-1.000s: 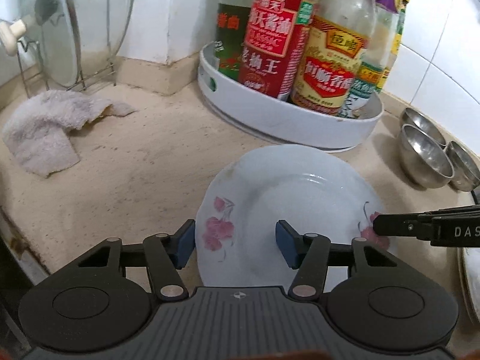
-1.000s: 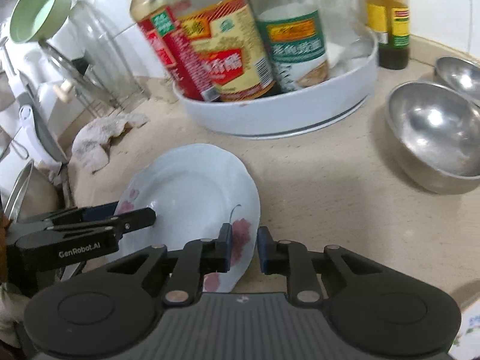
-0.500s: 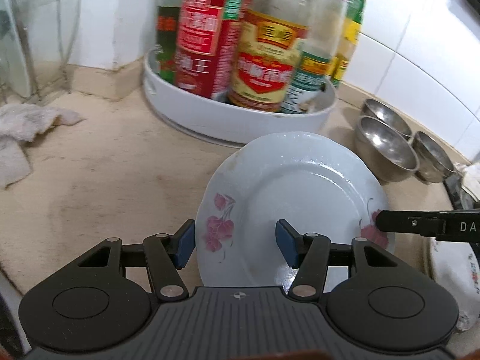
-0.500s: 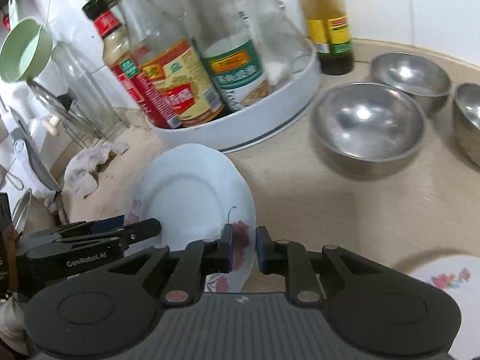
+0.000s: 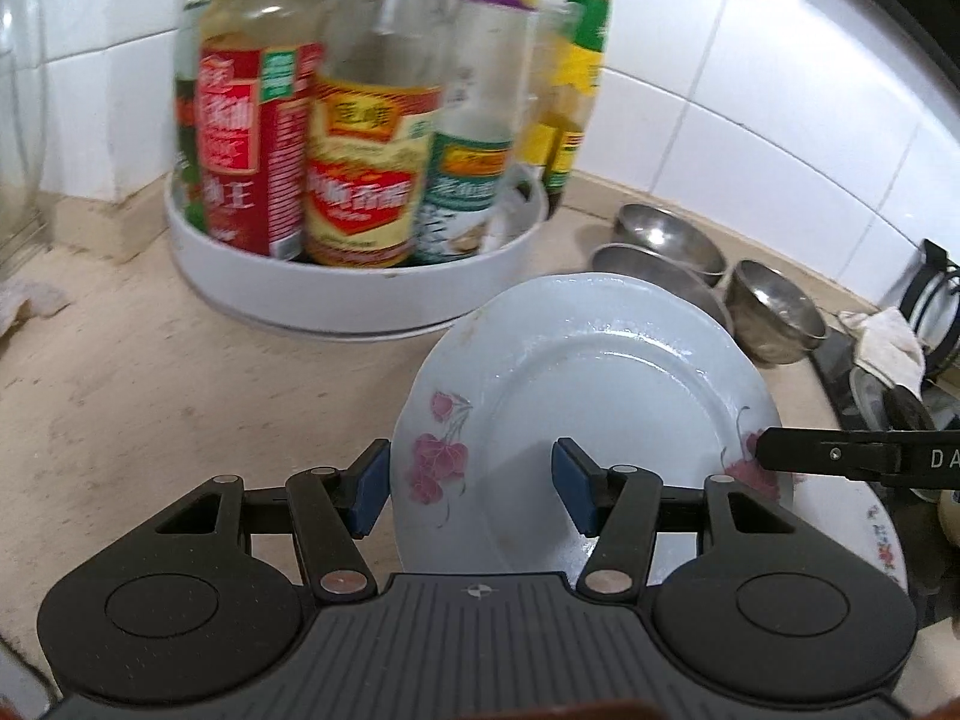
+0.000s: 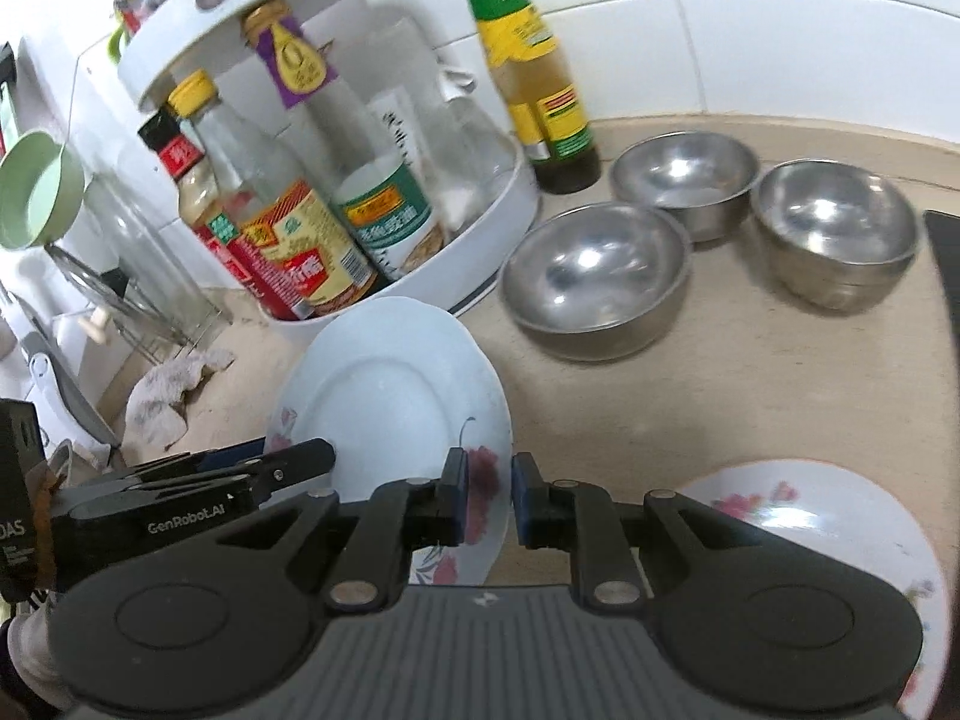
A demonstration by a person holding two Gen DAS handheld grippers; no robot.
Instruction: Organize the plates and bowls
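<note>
A white plate with pink flowers (image 5: 588,420) (image 6: 384,396) is held above the counter. My right gripper (image 6: 486,495) is shut on its rim by the flower print. My left gripper (image 5: 471,486) is open, its fingers astride the plate's opposite edge; whether they touch it I cannot tell. A second flowered plate (image 6: 828,540) (image 5: 864,546) lies on the counter to the right. Three steel bowls (image 6: 594,276) (image 6: 684,180) (image 6: 837,234) stand behind it, partly hidden by the held plate in the left wrist view (image 5: 774,306).
A white turntable tray (image 5: 288,282) (image 6: 480,240) full of sauce bottles stands in the tiled corner. A cloth (image 6: 168,390) and glass lids on a rack (image 6: 120,276) are at the left. A dark stove edge (image 5: 888,384) is at the right.
Both grippers have carried the plate to the right, toward the steel bowls and the second flowered plate. The right gripper's hold and the left gripper's opening are unchanged.
</note>
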